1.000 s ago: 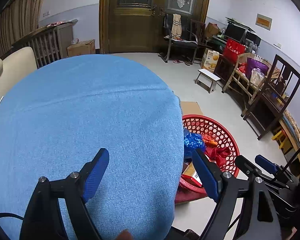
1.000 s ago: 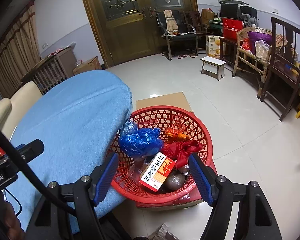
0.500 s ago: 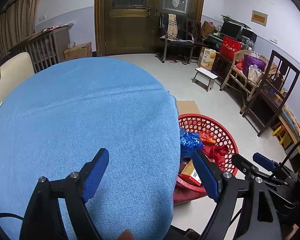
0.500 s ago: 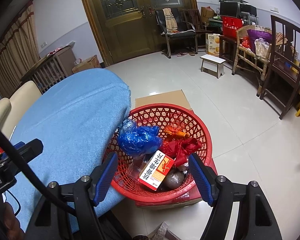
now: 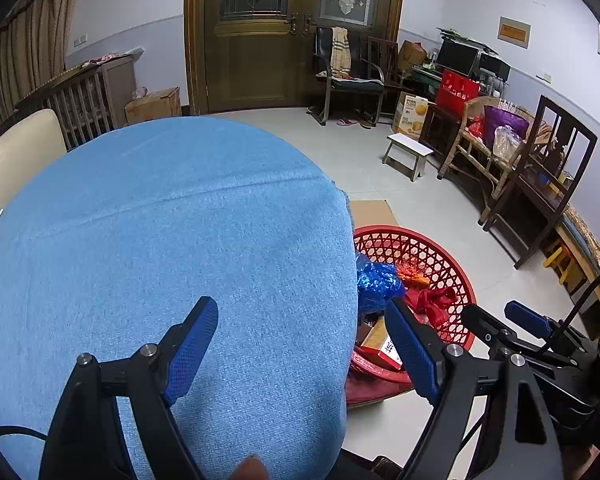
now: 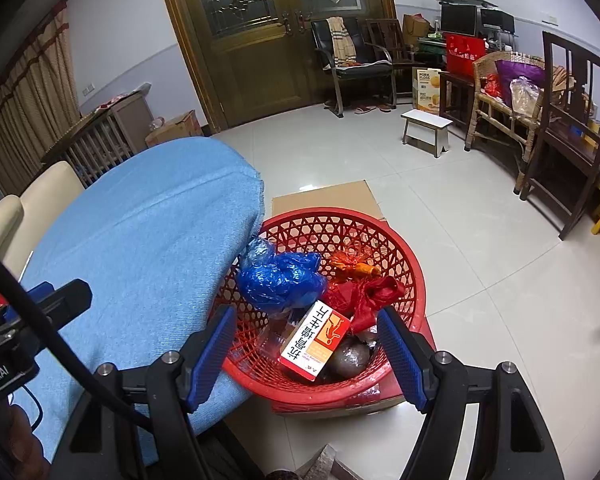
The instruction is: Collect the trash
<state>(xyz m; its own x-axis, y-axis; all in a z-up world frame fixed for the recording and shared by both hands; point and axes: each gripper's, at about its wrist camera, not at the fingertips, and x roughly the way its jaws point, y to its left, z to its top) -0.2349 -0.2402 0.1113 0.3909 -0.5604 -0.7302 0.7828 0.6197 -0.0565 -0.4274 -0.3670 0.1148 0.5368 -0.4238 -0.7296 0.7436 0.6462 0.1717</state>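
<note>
We see little change from the earlier frames: both grippers hang where they were, jaws as wide as before, and only the left view has rolled slightly, the door frame standing more upright; the trash lies as it did. The left gripper (image 5: 296, 344) is spread and empty above the blue woven tablecloth (image 5: 160, 240), a matte fabric with a fine grain and one pressed crease, draped over a round top. The right gripper (image 6: 306, 350) is likewise spread, holding nothing, over the red plastic basket (image 6: 404, 260); the basket is round, with an open lattice wall, and sits on flat brown cardboard (image 6: 324, 196) on glossy pale floor tiles, just beside the cloth's frayed edge. Inside it the collected trash lies heaped: a crumpled blue plastic bag (image 6: 280, 280), glossy and creased; a rectangular white-and-orange carton (image 6: 316, 340) tilted on edge; crumpled red wrapping (image 6: 364, 296); a shiny orange wrapper (image 6: 352, 266); a dark rounded lump (image 6: 350, 356) beneath the carton.
</note>
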